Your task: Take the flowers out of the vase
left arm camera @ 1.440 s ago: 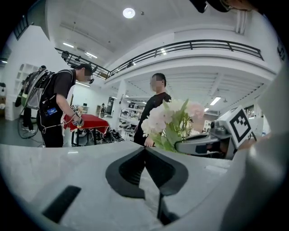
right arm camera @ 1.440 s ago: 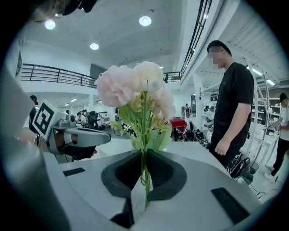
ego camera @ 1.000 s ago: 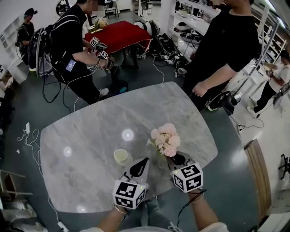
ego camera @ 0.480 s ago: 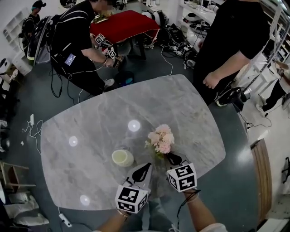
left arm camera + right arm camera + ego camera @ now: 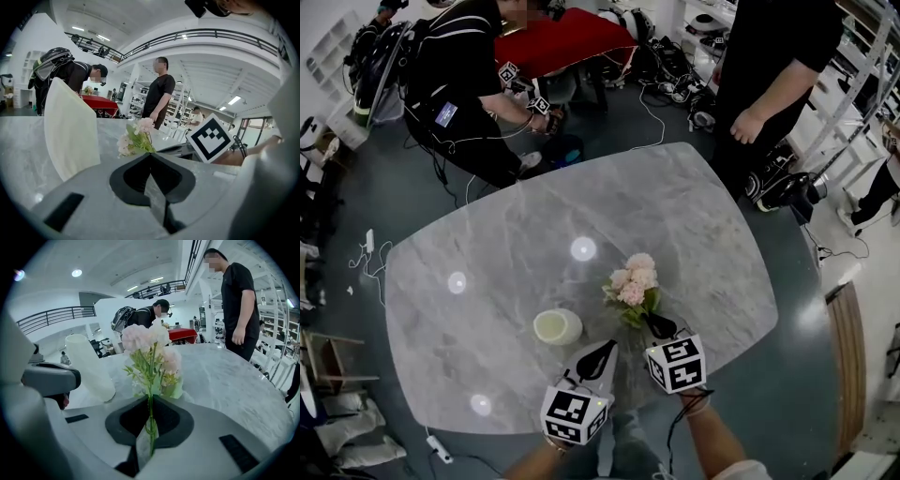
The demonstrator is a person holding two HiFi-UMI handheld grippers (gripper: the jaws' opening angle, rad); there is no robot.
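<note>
A small bunch of pale pink flowers [image 5: 633,284] with green leaves is out of the vase. My right gripper [image 5: 659,325] is shut on its thin green stem [image 5: 151,427], and the blooms [image 5: 149,344] stand up just beyond the jaws, low over the grey marble table [image 5: 487,253]. The white vase [image 5: 556,326] stands upright and empty on the table, left of the flowers. It appears in the left gripper view as the vase [image 5: 70,133] and in the right gripper view as the vase [image 5: 89,366]. My left gripper [image 5: 598,357] is shut on nothing, just right of the vase, near the table's front edge.
A person in black [image 5: 778,66] stands at the table's far right edge. Another person [image 5: 455,80] bends over a red table [image 5: 567,37] farther back, holding marker cubes. Cables and gear lie on the dark floor around the table.
Both grippers have sunk toward the table. The flowers came down with the right gripper, which stays closed on the stem. The vase has not moved.
</note>
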